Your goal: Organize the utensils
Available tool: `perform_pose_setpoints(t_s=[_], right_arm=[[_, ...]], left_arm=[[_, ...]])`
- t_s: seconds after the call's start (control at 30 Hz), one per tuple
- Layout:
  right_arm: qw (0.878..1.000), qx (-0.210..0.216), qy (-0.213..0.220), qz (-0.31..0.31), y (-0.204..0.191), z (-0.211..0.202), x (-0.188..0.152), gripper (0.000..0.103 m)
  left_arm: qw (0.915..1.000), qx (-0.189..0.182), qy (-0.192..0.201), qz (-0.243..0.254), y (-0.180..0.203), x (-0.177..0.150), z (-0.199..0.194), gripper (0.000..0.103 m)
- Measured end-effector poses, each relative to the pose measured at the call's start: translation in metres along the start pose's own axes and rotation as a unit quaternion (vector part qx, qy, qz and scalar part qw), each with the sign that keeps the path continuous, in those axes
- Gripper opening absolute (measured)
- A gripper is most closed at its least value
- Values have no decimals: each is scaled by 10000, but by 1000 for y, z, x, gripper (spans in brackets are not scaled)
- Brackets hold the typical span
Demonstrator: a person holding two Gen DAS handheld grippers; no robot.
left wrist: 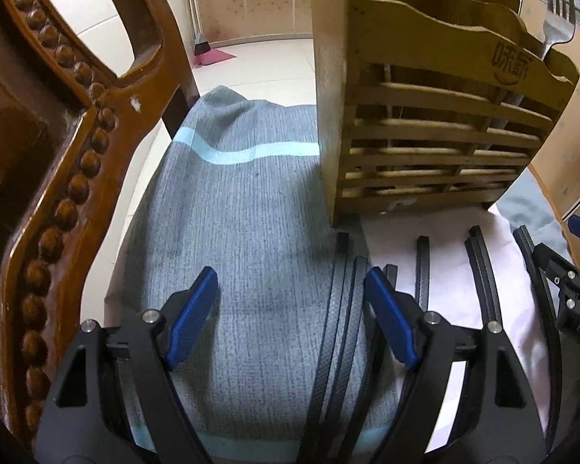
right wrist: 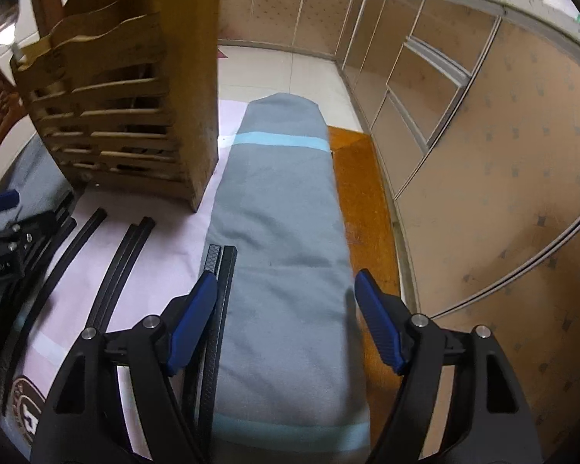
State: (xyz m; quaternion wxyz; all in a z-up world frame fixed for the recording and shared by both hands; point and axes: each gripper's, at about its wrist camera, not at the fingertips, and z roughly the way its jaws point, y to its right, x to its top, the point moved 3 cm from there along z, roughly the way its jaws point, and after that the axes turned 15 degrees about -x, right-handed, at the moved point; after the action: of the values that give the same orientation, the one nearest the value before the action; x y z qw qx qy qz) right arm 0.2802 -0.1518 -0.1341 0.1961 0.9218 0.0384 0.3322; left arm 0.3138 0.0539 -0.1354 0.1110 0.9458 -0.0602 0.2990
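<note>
Several black chopsticks lie on the pale cloth (left wrist: 452, 247) in front of a slatted wooden utensil holder (left wrist: 425, 135), which has a metal fork (left wrist: 558, 11) standing in its right end. My left gripper (left wrist: 292, 309) is open above the grey towel (left wrist: 232, 212). One chopstick pair (left wrist: 344, 309) lies just inside its right pad, untouched. My right gripper (right wrist: 286, 317) is also open over the grey towel (right wrist: 286, 212). A chopstick pair (right wrist: 218, 309) lies below it, close to its left pad, with no pad pressing on it. More chopsticks (right wrist: 127, 263) lie to the left, below the holder (right wrist: 127, 108).
A carved wooden chair back (left wrist: 58, 193) stands close on the left. The right gripper's body (left wrist: 576, 294) shows at the left view's right edge, and the left gripper (right wrist: 4, 239) at the right view's left edge. Orange tabletop (right wrist: 363, 193) and kitchen cabinets (right wrist: 483, 154) lie to the right.
</note>
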Motion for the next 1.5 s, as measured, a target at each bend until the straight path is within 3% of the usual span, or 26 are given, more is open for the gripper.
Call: perform_pose_setpoints(t_s=[0.13, 0.23, 0.4, 0.47, 0.6, 0.7, 0.77, 1.03, 1.17, 1.27, 1.5], right_arm=[[9999, -117, -40, -1, 4, 2, 0, 73], [9999, -98, 0, -53, 3, 1, 0, 72], [9997, 185, -39, -161, -5, 1, -3, 47], [9995, 296, -95, -73, -3, 2, -2, 43], [9995, 271, -127, -48, 1, 2, 0, 41], [9995, 282, -132, -62, 2, 3, 1, 41], [9995, 285, -137, -51, 1, 3, 0, 41], [9995, 295, -132, -63, 0, 3, -1, 41], [9995, 276, -126, -84, -1, 3, -1, 41], [9995, 274, -124, -84, -1, 4, -1, 41], [9995, 286, -128, -86, -2, 3, -1, 41]], left_arm=[[9994, 271, 27, 231, 11, -1, -1, 82], [9995, 189, -44, 250, 16, -5, 4, 84], [9998, -75, -110, 120, 21, -7, 5, 84], [9999, -65, -90, -91, 13, -6, 3, 79], [9996, -33, -108, -259, -4, 0, 1, 71], [9996, -183, 84, -221, 1, 4, -9, 71], [9994, -259, 203, -118, 6, 7, -16, 77], [9994, 265, -21, 238, 14, 6, -5, 77], [9922, 998, 205, 716, 26, 10, -19, 82], [9949, 806, 52, 599, 25, 9, -14, 82], [9912, 998, -189, 852, 25, 3, 7, 84]])
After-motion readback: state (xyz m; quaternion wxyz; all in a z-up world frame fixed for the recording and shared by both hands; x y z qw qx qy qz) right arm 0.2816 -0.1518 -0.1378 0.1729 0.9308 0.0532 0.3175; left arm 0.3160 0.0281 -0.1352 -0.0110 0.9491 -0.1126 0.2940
